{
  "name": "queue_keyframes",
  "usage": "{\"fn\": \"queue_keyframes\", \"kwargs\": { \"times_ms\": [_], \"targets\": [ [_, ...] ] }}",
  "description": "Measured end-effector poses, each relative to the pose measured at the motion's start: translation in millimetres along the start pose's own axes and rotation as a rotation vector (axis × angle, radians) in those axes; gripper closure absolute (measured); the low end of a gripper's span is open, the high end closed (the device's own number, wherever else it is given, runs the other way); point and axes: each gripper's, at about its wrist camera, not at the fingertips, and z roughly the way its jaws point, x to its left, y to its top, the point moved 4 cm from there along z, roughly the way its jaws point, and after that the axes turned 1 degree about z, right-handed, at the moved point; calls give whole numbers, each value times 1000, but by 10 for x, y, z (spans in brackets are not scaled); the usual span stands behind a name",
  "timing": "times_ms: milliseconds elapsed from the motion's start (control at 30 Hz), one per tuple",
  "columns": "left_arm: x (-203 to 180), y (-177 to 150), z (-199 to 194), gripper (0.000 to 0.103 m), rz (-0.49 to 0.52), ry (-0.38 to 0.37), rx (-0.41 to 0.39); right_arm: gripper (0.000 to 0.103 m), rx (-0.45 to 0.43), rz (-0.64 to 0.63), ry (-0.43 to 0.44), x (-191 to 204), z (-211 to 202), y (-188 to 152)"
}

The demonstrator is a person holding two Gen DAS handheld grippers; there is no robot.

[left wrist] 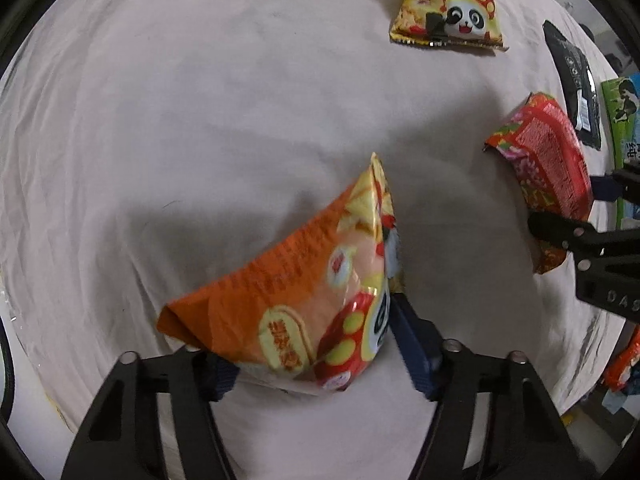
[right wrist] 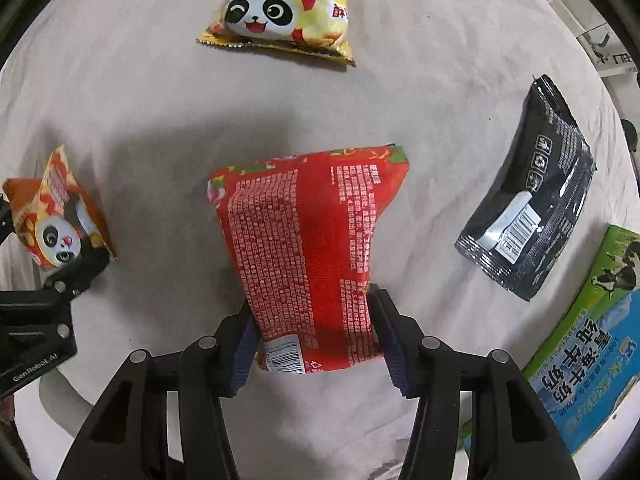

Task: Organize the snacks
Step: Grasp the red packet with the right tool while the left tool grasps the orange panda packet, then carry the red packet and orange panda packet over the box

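My left gripper (left wrist: 316,344) is shut on an orange panda snack bag (left wrist: 296,288), which hangs tilted above the white cloth (left wrist: 160,120). My right gripper (right wrist: 316,340) is shut on a red snack bag (right wrist: 308,248) with white print, back side up. In the left wrist view the red bag (left wrist: 548,168) and the right gripper (left wrist: 576,216) show at the right edge. The right wrist view has the orange bag (right wrist: 56,216) and the left gripper (right wrist: 48,300) at its left edge. A yellow panda bag (left wrist: 452,12) (right wrist: 284,16) lies flat at the far side.
A black snack pouch (right wrist: 532,216) lies on the cloth to the right, and a green and blue milk carton box (right wrist: 588,344) beside it at the right edge. Another orange packet (left wrist: 624,364) peeks in at the cloth's right border.
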Motion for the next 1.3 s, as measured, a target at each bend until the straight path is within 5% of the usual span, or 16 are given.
{"fn": "queue_keyframes", "kwargs": {
  "times_ms": [233,433,833,1300],
  "targets": [
    [17,-163,-124,58,-90,173,-23,54,-19,47,-15,8,18,-162],
    [-37,-331,-305,61,-119,171,-81,56,-43,95,29,23,-127,-278],
    [-307,-368,-1176,61,-201,36,-242,56,-166,193,111,-380,-657,-628],
    [-1628,-314,-2099,61,-123,-194,-383,56,-402,325,179,-1107,-1893,-1524]
  ]
}}
